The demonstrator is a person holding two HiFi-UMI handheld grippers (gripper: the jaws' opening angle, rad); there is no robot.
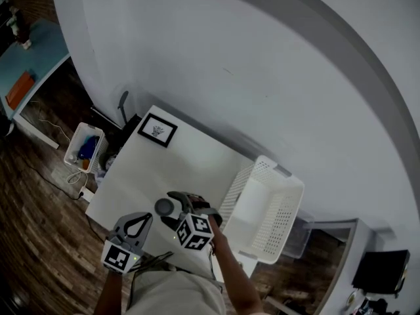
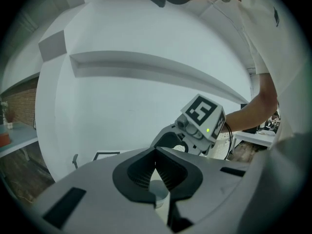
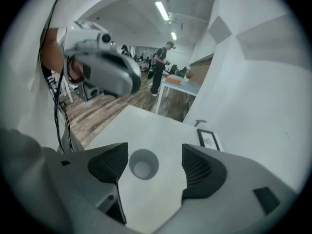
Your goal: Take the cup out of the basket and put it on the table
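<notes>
A grey cup [image 1: 164, 207] stands upright on the white table [image 1: 190, 163], left of the white mesh basket [image 1: 266, 209]. My right gripper [image 1: 188, 203] is open just right of the cup, with nothing held. In the right gripper view the cup [image 3: 143, 165] shows mouth-up on the table, just beyond the open right gripper [image 3: 153, 167] and nearer its left pad. My left gripper [image 1: 139, 223] hovers near the table's front edge, below and left of the cup. Its jaws [image 2: 156, 167] are shut and empty, with the cup [image 2: 158, 193] partly visible beneath them.
A black-framed picture [image 1: 157, 130] lies at the table's far left corner. The basket looks empty and takes up the table's right end. A wall runs behind the table. A white bin [image 1: 84, 146] and cables sit on the wooden floor to the left.
</notes>
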